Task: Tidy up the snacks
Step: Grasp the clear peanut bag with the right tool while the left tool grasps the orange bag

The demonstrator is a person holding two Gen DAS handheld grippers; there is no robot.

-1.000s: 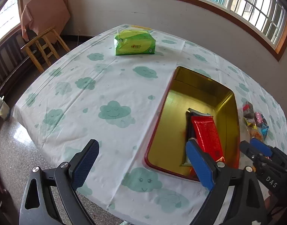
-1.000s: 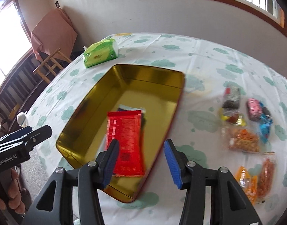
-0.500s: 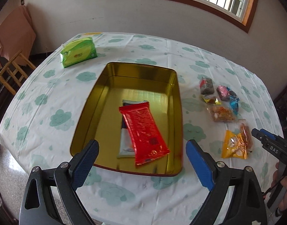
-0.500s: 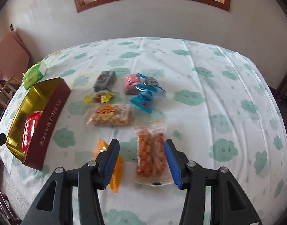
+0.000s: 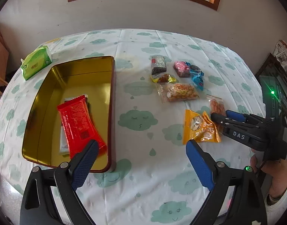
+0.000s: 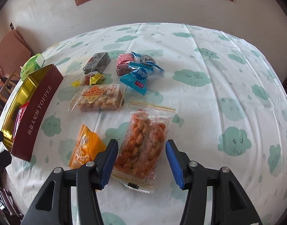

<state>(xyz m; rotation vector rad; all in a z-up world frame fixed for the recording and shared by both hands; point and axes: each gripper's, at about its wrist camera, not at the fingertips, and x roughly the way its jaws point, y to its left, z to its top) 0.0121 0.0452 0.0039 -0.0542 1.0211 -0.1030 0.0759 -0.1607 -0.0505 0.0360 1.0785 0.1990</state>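
Loose snacks: seven on the tablecloth [image 6: 209, 112], right of the tin.
Nearest packet: clear bag of orange fried twists [image 6: 143, 142], flat on the cloth, lying between the right gripper's fingers.
Right gripper [image 6: 141, 161]: jaws spread, one either side of the twists bag; contact cannot be told.
Others: orange packet [image 6: 87, 148] just left of it; clear peanut-brittle pack [image 6: 100, 98]; blue wrapper [image 6: 137, 76]; pink wrapper [image 6: 124, 63]; dark block [image 6: 97, 62]; small yellow-ended candy [image 6: 89, 78].
Tin [image 5: 111, 112]: one, gold inside, maroon outside, lettered "TOFFEE".
In tin: two, red packet [image 5: 77, 125] lying over a pale one [image 5: 63, 144].
Left gripper [image 5: 141, 161]: jaws wide apart, holding nothing, above the near table edge.
Tissue pack [image 5: 35, 61]: one, green, beyond the tin.
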